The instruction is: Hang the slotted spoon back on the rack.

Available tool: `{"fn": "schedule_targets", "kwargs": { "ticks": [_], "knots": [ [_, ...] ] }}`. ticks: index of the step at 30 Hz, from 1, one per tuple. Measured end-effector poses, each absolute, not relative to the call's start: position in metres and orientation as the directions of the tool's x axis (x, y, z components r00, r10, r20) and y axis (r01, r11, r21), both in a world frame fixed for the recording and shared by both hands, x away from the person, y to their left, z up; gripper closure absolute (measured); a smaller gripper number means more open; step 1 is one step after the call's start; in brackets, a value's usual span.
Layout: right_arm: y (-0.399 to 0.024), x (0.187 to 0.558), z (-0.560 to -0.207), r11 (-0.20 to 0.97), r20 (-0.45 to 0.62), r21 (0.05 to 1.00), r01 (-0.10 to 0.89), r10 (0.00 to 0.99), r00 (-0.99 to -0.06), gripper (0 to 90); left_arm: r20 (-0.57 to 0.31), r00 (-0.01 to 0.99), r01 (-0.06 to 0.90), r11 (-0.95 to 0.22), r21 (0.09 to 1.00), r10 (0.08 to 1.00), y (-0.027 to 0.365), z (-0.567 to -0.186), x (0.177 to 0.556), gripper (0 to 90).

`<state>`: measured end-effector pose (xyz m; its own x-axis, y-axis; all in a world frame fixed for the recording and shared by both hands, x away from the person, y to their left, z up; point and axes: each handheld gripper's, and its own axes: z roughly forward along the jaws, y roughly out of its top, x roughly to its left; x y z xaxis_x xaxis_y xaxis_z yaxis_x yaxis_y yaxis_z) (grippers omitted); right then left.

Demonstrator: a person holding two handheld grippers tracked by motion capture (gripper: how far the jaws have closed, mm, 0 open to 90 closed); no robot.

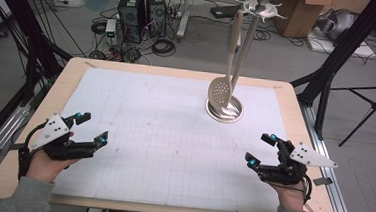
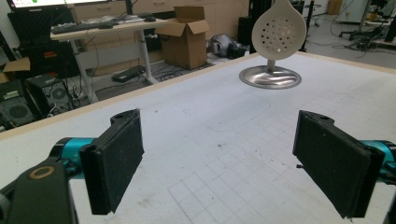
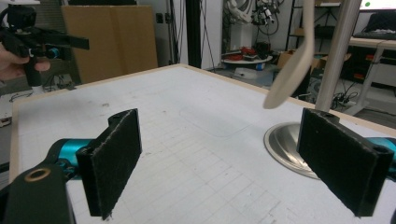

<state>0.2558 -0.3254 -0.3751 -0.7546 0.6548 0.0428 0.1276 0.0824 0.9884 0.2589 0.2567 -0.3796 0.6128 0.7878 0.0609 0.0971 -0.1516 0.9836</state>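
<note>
- Your left gripper [image 1: 90, 127] hovers at the near left of the table [image 1: 34, 125], jaws spread wide, empty.
- Your right gripper [image 1: 261, 150] mirrors it at near right, also agape.
- The slotted spoon [image 1: 220, 91] hangs from the metal stand [image 1: 224, 110], well ahead of both.

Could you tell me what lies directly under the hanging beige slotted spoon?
The round, shiny metal base of the utensil stand sits beneath the beige slotted spoon on the white gridded mat. The spoon's bowl covers part of the base.
</note>
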Motion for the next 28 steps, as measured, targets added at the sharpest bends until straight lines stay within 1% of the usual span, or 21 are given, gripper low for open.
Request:
{"fn": "schedule_targets", "kwargs": {
  "ticks": [7,14,28],
  "knots": [
    [-0.326,0.255,-0.375,0.082,0.04,0.989,0.125,0.659,-0.751,12.9,0.068,0.577,0.08,-0.139,0.987,0.814,0.265,-0.382,0.249,16.5],
    [-0.324,0.256,-0.376,0.087,0.041,0.988,0.13,0.657,-0.753,12.9,0.064,0.548,0.091,-0.135,0.987,0.834,0.271,-0.39,0.241,15.1],
    [-0.319,0.256,-0.378,0.094,0.04,0.987,0.132,0.652,-0.757,12.9,0.045,0.522,0.099,-0.113,0.989,0.852,0.277,-0.41,0.229,15.1]
  ]
}}
